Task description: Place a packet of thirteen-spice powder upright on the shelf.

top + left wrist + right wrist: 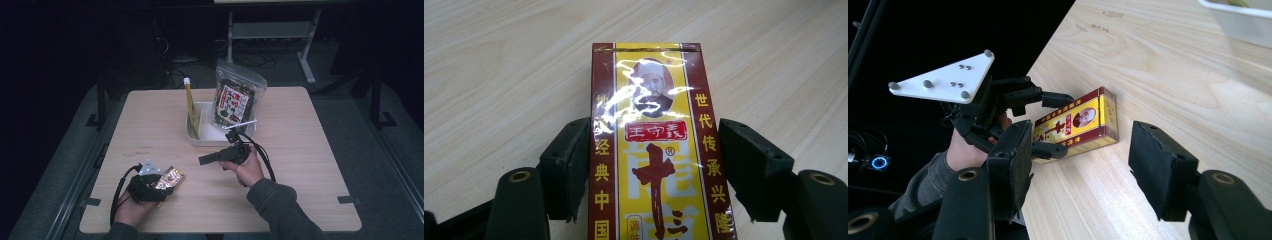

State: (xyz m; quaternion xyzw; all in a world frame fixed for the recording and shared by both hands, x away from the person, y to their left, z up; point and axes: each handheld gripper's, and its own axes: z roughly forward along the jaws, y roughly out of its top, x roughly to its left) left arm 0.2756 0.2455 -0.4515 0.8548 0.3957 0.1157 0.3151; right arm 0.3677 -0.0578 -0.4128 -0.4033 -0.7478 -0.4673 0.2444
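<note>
A red and yellow spice box (175, 176) lies flat on the wooden table (300, 165) at the front left. My left gripper (166, 186) straddles its near end, one pad against each long side of the box (654, 100), shut on it. In the right gripper view the box (1083, 120) rests on the table between the left gripper's black fingers (1053, 150). My right gripper (206, 160) hovers over the middle of the table and points left toward the box. Its jaws stand open (1078, 165) with nothing between them.
A white tray (192, 136) stands at the table's back middle. A tall yellow packet (191, 105) and a clear bag of dark snacks (234, 97) stand in it, with a white stick (241, 124) lying across its front. The table's left edge runs close to the left hand.
</note>
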